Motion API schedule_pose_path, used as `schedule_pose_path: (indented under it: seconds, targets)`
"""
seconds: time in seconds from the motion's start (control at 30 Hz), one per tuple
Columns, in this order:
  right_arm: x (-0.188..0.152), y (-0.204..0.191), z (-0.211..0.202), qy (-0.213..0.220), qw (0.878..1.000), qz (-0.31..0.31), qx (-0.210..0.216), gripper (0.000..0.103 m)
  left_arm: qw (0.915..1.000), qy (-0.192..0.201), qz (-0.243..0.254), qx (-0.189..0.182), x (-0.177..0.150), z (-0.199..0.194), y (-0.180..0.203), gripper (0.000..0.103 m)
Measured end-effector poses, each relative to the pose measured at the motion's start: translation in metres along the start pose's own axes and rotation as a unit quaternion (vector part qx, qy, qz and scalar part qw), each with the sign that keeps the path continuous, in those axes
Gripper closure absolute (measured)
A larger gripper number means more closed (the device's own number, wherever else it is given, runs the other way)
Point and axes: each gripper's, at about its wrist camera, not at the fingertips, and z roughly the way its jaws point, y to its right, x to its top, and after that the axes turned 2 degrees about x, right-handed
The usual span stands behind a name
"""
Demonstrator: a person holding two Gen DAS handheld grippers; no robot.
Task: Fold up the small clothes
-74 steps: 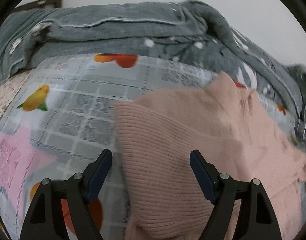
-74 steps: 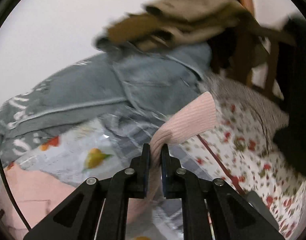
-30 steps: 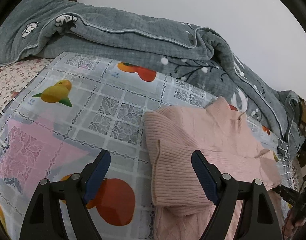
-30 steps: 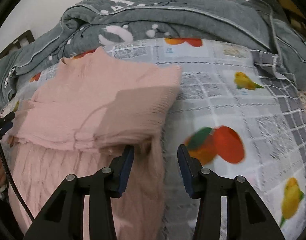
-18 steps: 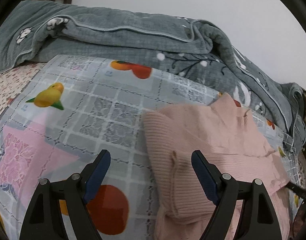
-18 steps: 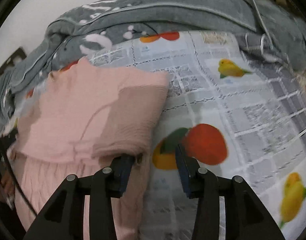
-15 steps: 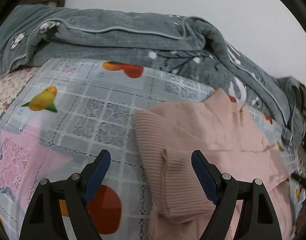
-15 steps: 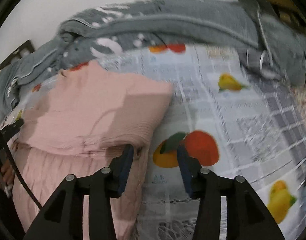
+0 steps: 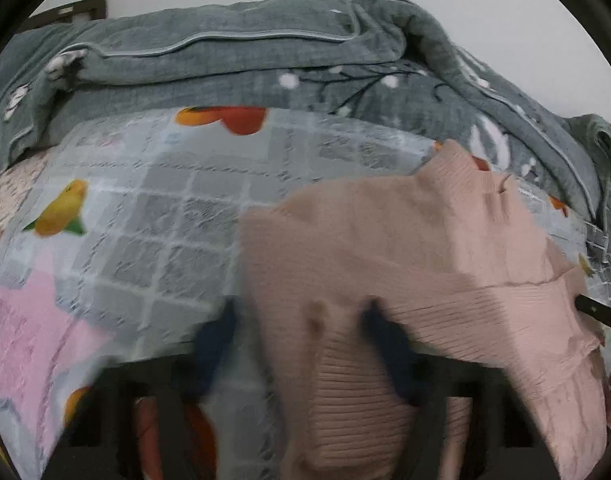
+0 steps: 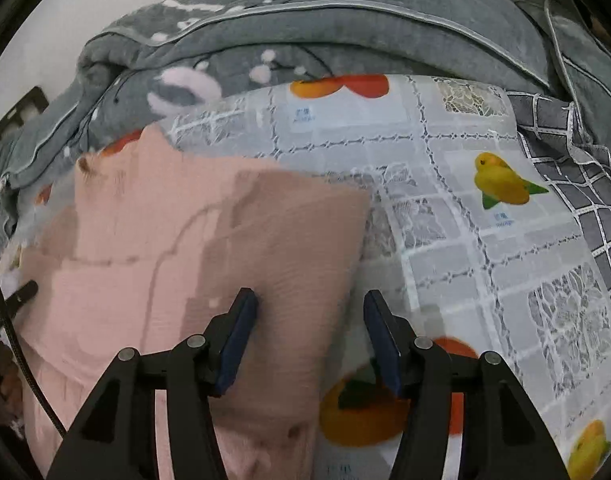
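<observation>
A pink ribbed knit sweater lies on a fruit-and-bird printed cloth, both sleeves folded across its body. My left gripper is blurred by motion; its jaws stand apart on either side of the sweater's left folded edge. In the right wrist view the sweater fills the left half. My right gripper is open, its jaws astride the sweater's right folded edge, holding nothing.
A rumpled grey quilt is heaped along the far side of the cloth, also in the right wrist view. The printed cloth stretches right of the sweater. A dark checked fabric lies at the right edge.
The right gripper released the sleeve it carried over and laid across the sweater, then opened. Both grippers have moved forward onto the sweater's side edges; the left one is moving fast.
</observation>
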Motion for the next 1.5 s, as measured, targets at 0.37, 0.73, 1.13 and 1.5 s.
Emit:
schedule_pose_path:
  seconds: [0.37, 0.73, 1.13, 1.5]
  targets:
    - [0.022, -0.007, 0.026, 0.016, 1.0, -0.014, -0.016, 0.07, 0.9999, 0.008, -0.009, 0.006, 0.026, 0.02, 0.004, 0.073]
    - [-0.023, -0.02, -0.026, 0.032, 0.995, -0.07, -0.059, 0.057, 0.9996, -0.005, 0.029, 0.005, -0.003, -0.007, 0.013, 0.035]
    - [-0.125, 0.001, -0.146, 0.071, 0.993, -0.041, -0.086, 0.054, 0.9997, -0.011, -0.003, -0.019, -0.055, -0.07, 0.003, 0.034]
    - [-0.181, 0.006, -0.182, 0.061, 0.997, -0.022, -0.034, 0.066, 0.9992, -0.009, 0.018, -0.033, -0.12, -0.142, 0.0, 0.036]
